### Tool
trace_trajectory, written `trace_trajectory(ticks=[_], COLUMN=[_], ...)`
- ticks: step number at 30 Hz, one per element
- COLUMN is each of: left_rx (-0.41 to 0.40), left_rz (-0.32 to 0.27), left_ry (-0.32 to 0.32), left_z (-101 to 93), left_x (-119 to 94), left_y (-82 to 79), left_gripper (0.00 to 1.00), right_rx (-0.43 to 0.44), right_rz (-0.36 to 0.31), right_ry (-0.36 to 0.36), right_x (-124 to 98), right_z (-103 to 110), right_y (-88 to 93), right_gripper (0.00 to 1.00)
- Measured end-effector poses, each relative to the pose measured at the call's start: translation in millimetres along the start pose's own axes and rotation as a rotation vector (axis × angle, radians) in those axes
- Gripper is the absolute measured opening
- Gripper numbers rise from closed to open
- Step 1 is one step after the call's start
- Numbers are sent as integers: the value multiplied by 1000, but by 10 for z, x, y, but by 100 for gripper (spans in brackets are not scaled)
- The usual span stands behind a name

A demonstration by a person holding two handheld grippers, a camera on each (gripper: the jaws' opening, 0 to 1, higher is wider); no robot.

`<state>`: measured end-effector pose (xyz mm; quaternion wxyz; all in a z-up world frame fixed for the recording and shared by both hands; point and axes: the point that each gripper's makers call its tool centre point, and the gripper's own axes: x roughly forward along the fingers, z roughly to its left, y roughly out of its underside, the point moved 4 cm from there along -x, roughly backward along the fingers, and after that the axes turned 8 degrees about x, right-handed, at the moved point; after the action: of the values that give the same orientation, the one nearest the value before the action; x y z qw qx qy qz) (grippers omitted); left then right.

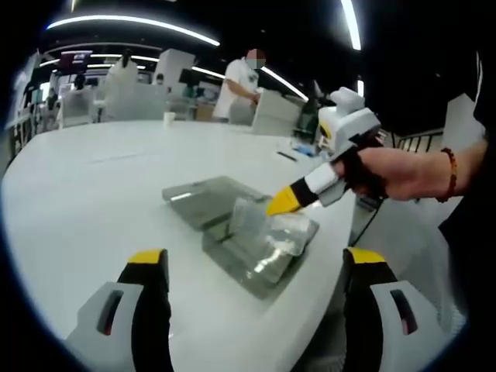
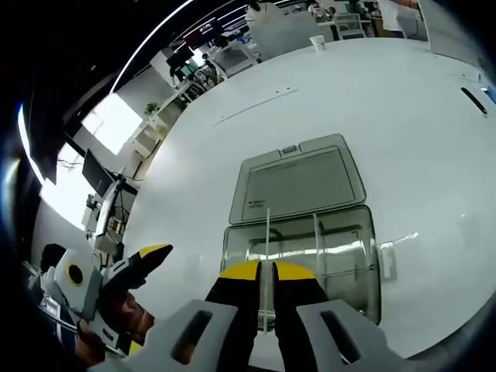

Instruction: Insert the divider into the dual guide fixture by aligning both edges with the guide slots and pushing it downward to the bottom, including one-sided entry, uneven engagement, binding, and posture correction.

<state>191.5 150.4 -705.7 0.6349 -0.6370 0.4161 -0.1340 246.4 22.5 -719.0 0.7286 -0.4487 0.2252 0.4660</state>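
A clear plastic box, the guide fixture (image 2: 341, 248), lies open on the white table (image 2: 232, 116), and its flat lid (image 2: 298, 186) rests just beyond it. My right gripper (image 2: 265, 271) is shut on a thin clear divider (image 2: 267, 232), seen edge-on and standing upright over the box's near left part. In the left gripper view, that right gripper (image 1: 287, 200), held by a hand, holds the divider (image 1: 246, 217) above the box (image 1: 260, 256), with the lid (image 1: 205, 195) behind. My left gripper (image 1: 256, 260) hovers open in front of the box, holding nothing. It also appears at the lower left (image 2: 132, 267).
The table edge (image 1: 333, 256) runs close to the box's right side. A white cup (image 1: 169, 118) and small dark items (image 1: 288, 155) sit far back. A person (image 1: 242, 87) stands beyond the table among chairs and desks.
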Motion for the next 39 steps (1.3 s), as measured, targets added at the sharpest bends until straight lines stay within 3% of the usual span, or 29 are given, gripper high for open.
trace_trajectory(ticks=[11,23,30,39], left_rx=[-4,12,18,-4], left_rz=[12,23,28,13], left_ry=[16,49,59,68], left_z=[-18,-46,-59,-42], left_x=[38,77,68,114], left_y=[19,14,18,-36], left_gripper=[92,91,91,88], right_rx=[36,64,135,145], right_rz=[-103,-186,-267,-276], right_ry=[-7,13,-4,-61], right_x=[-95,-103,-102,-198], right_z=[0,-28,-19,88], right_y=[-53,35,29,-36], right_gripper=[0,0,0,0])
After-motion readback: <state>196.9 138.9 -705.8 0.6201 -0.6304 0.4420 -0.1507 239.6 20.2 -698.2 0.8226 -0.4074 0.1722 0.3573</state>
